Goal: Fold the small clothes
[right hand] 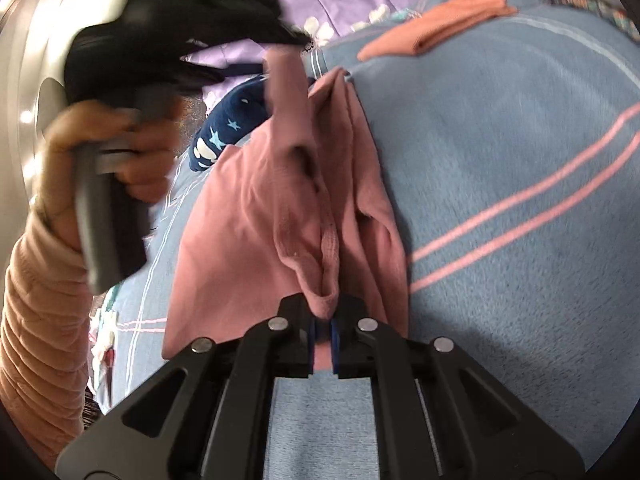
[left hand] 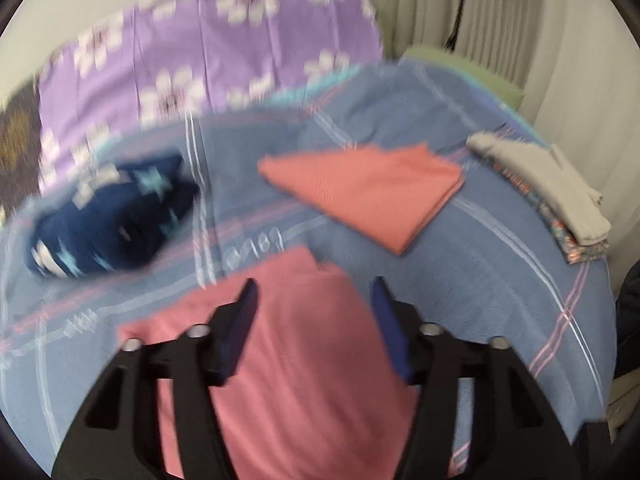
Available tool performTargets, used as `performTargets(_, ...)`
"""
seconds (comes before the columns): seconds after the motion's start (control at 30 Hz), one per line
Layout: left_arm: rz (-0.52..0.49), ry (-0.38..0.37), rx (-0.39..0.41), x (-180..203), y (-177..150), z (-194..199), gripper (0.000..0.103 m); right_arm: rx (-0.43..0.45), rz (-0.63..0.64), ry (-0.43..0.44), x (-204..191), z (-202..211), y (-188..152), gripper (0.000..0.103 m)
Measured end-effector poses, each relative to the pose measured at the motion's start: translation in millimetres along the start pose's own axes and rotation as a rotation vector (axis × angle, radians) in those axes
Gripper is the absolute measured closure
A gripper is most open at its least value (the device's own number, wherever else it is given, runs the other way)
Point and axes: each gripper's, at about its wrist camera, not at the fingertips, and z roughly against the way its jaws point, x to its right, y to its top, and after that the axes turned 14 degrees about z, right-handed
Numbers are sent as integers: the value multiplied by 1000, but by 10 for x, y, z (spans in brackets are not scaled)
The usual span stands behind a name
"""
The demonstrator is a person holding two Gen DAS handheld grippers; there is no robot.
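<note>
A pink garment (left hand: 288, 360) lies on the blue striped blanket (left hand: 480, 280). In the left wrist view my left gripper (left hand: 316, 292) is open above the garment, with nothing between its fingers. In the right wrist view my right gripper (right hand: 323, 320) is shut on a bunched edge of the pink garment (right hand: 260, 208) and lifts it off the blanket (right hand: 520, 160). The left gripper (right hand: 296, 42) shows there at upper left, held by a hand just above a raised corner of the garment.
A folded salmon cloth (left hand: 368, 196) lies mid-bed. A navy star-print garment (left hand: 116, 220) sits crumpled at left. A folded grey and patterned stack (left hand: 560, 200) lies at the right edge. A purple flowered pillow (left hand: 208, 52) is behind.
</note>
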Motion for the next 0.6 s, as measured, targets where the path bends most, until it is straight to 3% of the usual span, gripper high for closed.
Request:
performTargets(0.1, -58, 29, 81, -72, -175, 371, 31, 4, -4, 6, -10, 23, -25, 97)
performTargets(0.2, -99, 40, 102, -232, -539, 635, 27, 6, -17, 19, 10, 49, -45, 97)
performTargets(0.5, -78, 96, 23, -847, -1751, 959, 25, 58, -38, 58, 52, 235, 9, 98)
performTargets(0.6, -72, 172, -10, -993, -1952, 868, 24, 106, 10, 23, -79, 447, 35, 97)
